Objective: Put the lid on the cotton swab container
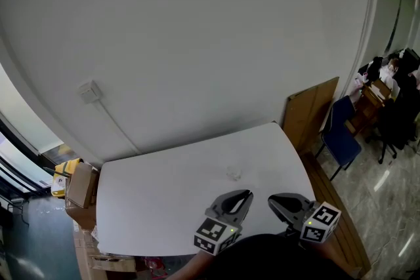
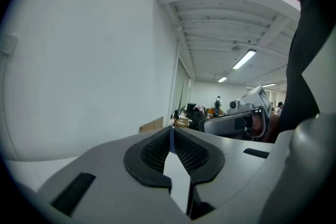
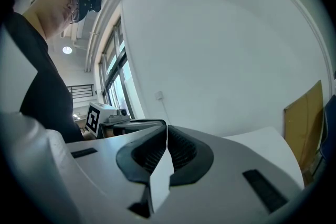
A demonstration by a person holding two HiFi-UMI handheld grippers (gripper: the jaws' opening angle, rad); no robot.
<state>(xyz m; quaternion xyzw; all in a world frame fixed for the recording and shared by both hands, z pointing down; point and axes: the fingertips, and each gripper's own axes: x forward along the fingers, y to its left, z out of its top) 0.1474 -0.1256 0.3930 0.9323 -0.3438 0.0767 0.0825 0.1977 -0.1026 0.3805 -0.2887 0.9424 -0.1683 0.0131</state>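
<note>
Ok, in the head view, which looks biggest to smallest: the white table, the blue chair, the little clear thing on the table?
1. white table
2. blue chair, though it stands farther away
3. little clear thing

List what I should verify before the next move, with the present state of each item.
1. Left gripper empty: ok, jaws together on nothing.
2. Right gripper empty: ok, jaws together on nothing.
3. Jaws open for a grasp: not ok, both are shut.
4. Small clear object on the white table, ahead of both grippers: ok.
5. Its lid on or off: cannot tell, too small and faint.
6. Bare table between grippers and object: ok.
</note>
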